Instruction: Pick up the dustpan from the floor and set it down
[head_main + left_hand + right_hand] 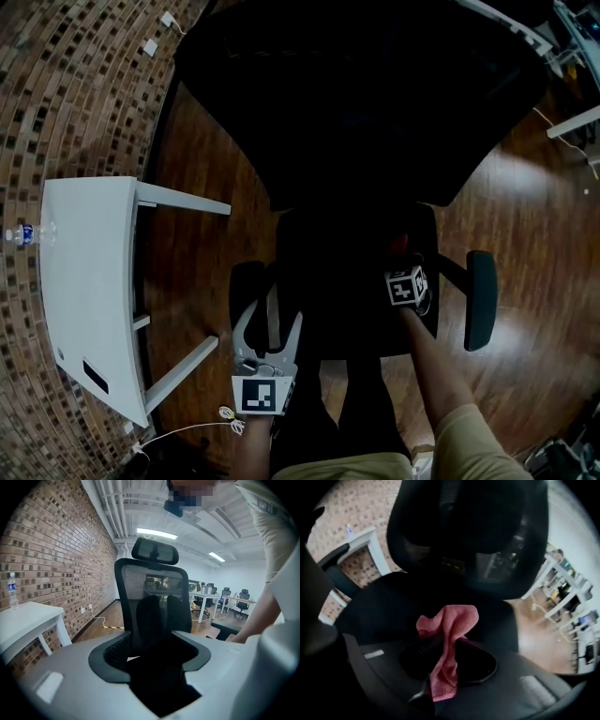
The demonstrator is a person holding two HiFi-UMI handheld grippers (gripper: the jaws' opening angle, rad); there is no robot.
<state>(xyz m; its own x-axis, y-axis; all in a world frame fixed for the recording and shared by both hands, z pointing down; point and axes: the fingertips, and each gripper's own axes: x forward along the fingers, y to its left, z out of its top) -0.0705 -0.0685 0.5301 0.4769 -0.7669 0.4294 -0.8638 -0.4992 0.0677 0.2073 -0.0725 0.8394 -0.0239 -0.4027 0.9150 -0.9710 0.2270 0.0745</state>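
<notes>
— Dustpan showing anywhere?
— No view is showing it. Left gripper (164, 620) is hovering spread and empty before the office chair (150, 581); right gripper (440, 656) is pinching a pink cloth (452, 620).
— Handling?
— Probably light, stiff plastic; I'm guessing its handle is the best hold. Water bottle (12, 590) label is showing too small to read.

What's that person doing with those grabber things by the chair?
A person stands over a black office chair with a gripper in each hand. The right gripper is shut on a pink cloth, held over the chair's seat. The left gripper is open and empty, pointing at the chair's back. No dustpan shows in any view. A white table with a water bottle stands nearby.
</notes>
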